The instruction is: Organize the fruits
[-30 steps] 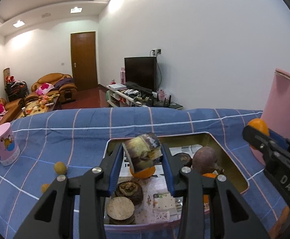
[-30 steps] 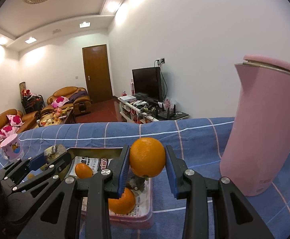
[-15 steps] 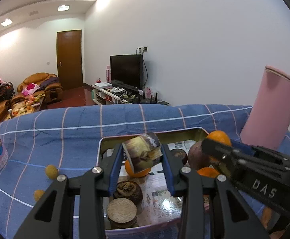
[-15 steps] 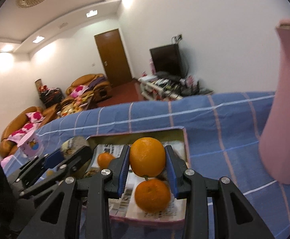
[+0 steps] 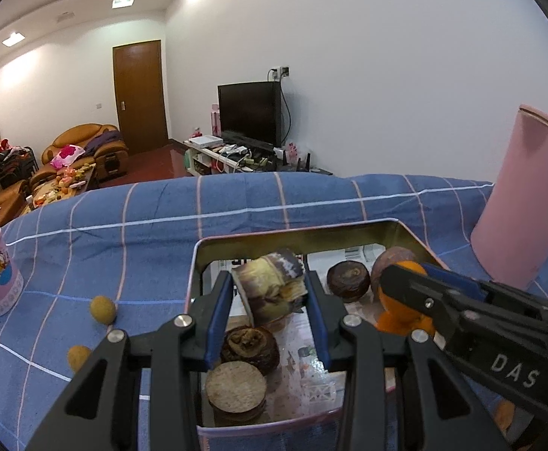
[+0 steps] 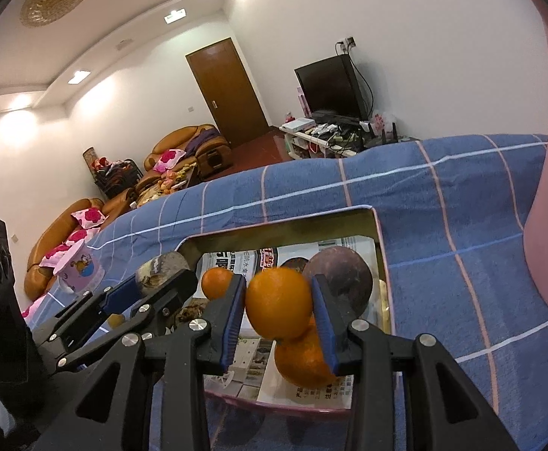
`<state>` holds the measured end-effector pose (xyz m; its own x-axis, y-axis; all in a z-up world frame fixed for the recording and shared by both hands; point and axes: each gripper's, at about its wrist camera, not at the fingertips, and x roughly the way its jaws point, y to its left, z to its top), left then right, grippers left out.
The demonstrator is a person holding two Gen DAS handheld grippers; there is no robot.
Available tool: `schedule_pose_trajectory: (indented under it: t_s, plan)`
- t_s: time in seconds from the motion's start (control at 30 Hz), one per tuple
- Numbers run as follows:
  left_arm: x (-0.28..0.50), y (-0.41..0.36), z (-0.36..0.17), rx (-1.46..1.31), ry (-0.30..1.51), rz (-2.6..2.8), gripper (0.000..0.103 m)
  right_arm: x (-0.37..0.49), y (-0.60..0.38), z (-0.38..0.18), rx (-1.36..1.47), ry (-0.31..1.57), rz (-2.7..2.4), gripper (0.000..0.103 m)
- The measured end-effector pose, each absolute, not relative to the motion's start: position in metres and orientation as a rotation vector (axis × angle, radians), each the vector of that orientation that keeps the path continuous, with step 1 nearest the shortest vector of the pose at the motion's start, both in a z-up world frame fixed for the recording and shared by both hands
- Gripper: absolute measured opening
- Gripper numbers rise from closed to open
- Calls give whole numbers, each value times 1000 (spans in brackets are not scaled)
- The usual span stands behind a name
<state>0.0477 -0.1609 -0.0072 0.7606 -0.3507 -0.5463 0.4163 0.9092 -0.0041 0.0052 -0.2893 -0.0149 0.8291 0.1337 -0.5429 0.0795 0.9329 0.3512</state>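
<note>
Descent marks the last second: the right gripper, fingers clamped on a round orange, has dropped into the pink-rimmed metal tin, nearly ready to release. The left gripper still pinches a mottled brown-yellow fruit chunk over the tin.

- tin box: shiny metal walls, printed paper lining
- checked cloth: matt woven fabric
- orange: glossy, pebbled peel
- fingers: matt black plastic, blue pads
</note>
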Motion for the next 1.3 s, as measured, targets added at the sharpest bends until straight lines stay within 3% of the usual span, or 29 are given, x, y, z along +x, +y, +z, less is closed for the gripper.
schedule_pose_trajectory:
  t_s: [0.07, 0.13, 0.17, 0.3, 0.37, 0.43, 0.53, 0.8, 1.03, 1.3]
  plan:
    - [47, -162, -7, 128, 566, -416, 41, 1, -290, -12, 375, 578, 31, 41]
    - [44, -165, -6, 140, 560, -417, 41, -3, -290, -8, 366, 552, 22, 61]
    - [44, -166, -6, 144, 558, -416, 41, -6, -290, -6, 360, 537, 13, 65]
    - [42, -169, -6, 158, 550, -408, 41, -17, -288, 5, 324, 466, -35, 66]
    - [41, -169, -6, 163, 537, -391, 51, -22, -289, 9, 307, 433, -73, 67]
    - [36, -168, -4, 168, 508, -361, 83, -26, -290, 12, 289, 411, -116, 73]
    - [29, -167, 0, 174, 464, -343, 99, -30, -292, 14, 274, 393, -171, 80]
    - [27, -168, 2, 201, 445, -299, 103, -24, -295, 11, 240, 433, -245, 83]
    - [28, -168, 0, 195, 464, -285, 103, -40, -289, 11, 164, 322, -290, 84]
    - [19, -169, 2, 206, 420, -259, 103, -40, -291, 12, 169, 330, -295, 85]
